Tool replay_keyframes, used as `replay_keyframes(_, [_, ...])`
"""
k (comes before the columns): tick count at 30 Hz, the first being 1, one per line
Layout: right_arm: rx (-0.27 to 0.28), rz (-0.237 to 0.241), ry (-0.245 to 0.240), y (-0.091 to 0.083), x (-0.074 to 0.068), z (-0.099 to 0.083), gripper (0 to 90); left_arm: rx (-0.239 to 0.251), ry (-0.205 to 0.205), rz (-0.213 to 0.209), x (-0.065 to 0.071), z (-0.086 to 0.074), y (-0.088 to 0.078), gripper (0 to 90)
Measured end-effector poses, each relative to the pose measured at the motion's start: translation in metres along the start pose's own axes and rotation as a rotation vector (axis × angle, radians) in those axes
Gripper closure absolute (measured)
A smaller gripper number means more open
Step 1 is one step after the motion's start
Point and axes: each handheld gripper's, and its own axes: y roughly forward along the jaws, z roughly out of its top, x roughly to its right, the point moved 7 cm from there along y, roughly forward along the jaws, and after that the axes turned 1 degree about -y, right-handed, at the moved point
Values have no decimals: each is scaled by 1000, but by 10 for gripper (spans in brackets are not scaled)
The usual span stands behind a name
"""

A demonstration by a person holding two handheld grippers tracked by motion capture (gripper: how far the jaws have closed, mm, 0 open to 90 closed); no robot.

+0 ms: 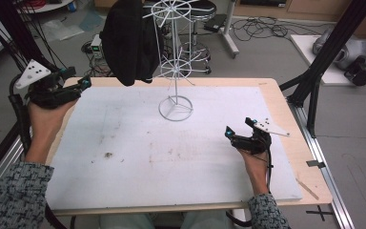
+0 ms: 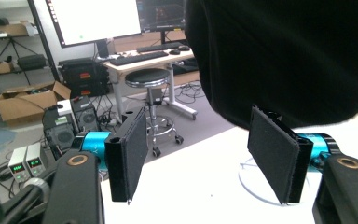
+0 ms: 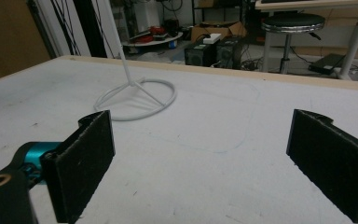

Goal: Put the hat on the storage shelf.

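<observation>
Where the one table [image 1: 124,143] spreads white, one wire rack [image 1: 175,62] stands at far centre, one black cloth [image 1: 126,40] hanging on its left side. Two grippers: left gripper [image 1: 83,85] at far left near the cloth, fingers parted, nothing between; right gripper [image 1: 240,131] near right, fingers wide, empty.

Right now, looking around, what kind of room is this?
Most likely a research lab or workshop. Computer monitors and a keyboard stand on a desk, cables trail over the floor, and a work table sits inside a black metal frame.
</observation>
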Motion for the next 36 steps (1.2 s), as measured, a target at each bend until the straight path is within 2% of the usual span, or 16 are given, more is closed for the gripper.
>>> replay_keyframes(13, [6,-5,0,-2,0,1,68,-43,2,-5,18,-44,-7,349])
replay_keyframes(23, [3,-1,3,0,0,0,67,-57,-27,17,21,-76,-17,341])
replay_keyframes(27, [-1,-3,2,0,0,0,68,-75,-41,13,23,-91,-20,332])
replay_keyframes(36, [-4,0,4,0,-1,0,67,-95,-30,28,26,-110,-25,325])
